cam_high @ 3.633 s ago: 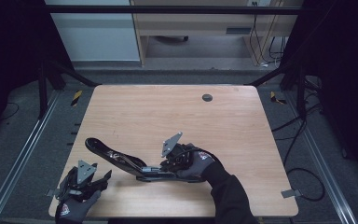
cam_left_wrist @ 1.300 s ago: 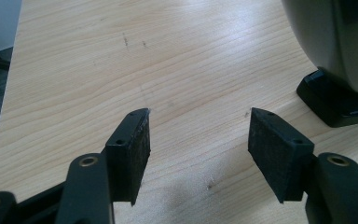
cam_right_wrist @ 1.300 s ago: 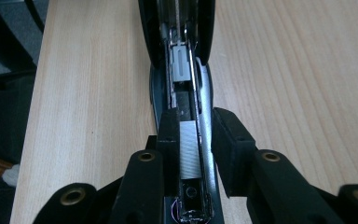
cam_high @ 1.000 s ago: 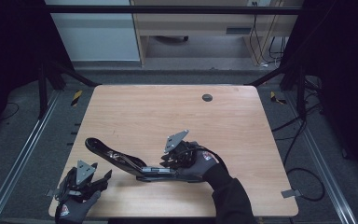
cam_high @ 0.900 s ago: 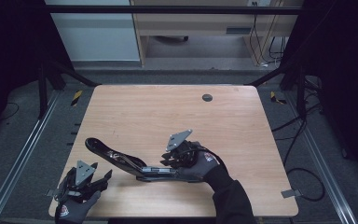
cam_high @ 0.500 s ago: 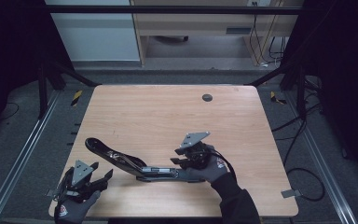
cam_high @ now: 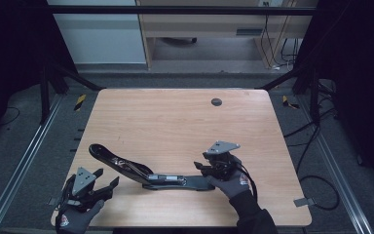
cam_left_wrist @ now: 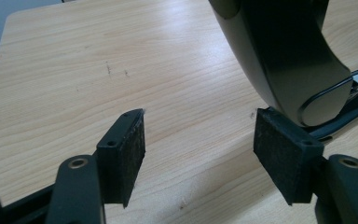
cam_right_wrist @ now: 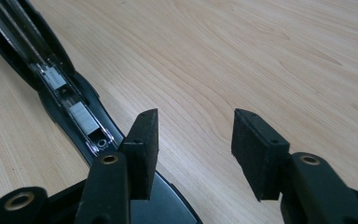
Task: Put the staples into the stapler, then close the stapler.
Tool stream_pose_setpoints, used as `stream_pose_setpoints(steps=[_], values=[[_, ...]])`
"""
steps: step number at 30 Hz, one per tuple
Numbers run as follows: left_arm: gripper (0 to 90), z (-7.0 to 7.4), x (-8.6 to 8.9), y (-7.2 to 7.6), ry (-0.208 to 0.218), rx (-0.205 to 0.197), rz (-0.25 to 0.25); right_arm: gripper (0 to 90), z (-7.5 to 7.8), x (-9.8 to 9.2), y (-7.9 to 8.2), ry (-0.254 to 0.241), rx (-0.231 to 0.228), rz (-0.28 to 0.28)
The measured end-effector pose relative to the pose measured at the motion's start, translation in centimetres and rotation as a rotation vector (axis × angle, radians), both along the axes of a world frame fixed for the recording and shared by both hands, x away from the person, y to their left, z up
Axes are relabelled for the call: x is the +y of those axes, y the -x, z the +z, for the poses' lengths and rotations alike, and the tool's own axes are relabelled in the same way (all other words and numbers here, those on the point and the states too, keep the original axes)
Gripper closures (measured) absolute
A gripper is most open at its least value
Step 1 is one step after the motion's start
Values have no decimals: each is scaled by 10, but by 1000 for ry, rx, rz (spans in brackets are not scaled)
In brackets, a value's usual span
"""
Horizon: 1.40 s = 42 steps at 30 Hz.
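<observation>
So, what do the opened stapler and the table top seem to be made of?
Stapler: probably glossy black plastic over a metal core; its curved arm shows smooth highlights, and the open channel shows silvery parts. Table top: wood-look surface, likely matt laminate; a light, even grain runs across it.

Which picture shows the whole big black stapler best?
The high view: there the opened-out stapler lies full length on the table. The left gripper view shows just its rounded black end beside one pad, and the right gripper view shows its metal staple channel and base.
</observation>
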<state>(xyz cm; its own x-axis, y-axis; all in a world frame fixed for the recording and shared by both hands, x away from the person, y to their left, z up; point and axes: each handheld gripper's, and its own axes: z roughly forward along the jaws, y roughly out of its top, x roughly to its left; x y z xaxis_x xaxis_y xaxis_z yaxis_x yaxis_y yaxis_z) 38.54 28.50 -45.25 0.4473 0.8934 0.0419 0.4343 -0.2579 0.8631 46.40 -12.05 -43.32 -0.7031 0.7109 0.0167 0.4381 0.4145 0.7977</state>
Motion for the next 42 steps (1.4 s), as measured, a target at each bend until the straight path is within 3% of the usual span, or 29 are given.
stream_pose_setpoints(steps=[3,9,15,19,27,42], values=[[328,2,0,0,6,-7,-5,513,-3,-8,6,6,-13,-32],[304,6,-2,2,17,-15,-14,505,-9,-25,16,-40,-12,-93],[293,10,-5,5,23,-27,-28,505,-14,-37,27,-64,-8,-119],[287,13,-6,6,33,-31,-33,510,-16,-40,34,-79,2,-122],[275,19,-6,7,65,-50,-30,588,-27,-38,40,-39,26,-112],[270,34,-6,6,79,-79,-22,678,-32,-33,42,-28,46,-97]])
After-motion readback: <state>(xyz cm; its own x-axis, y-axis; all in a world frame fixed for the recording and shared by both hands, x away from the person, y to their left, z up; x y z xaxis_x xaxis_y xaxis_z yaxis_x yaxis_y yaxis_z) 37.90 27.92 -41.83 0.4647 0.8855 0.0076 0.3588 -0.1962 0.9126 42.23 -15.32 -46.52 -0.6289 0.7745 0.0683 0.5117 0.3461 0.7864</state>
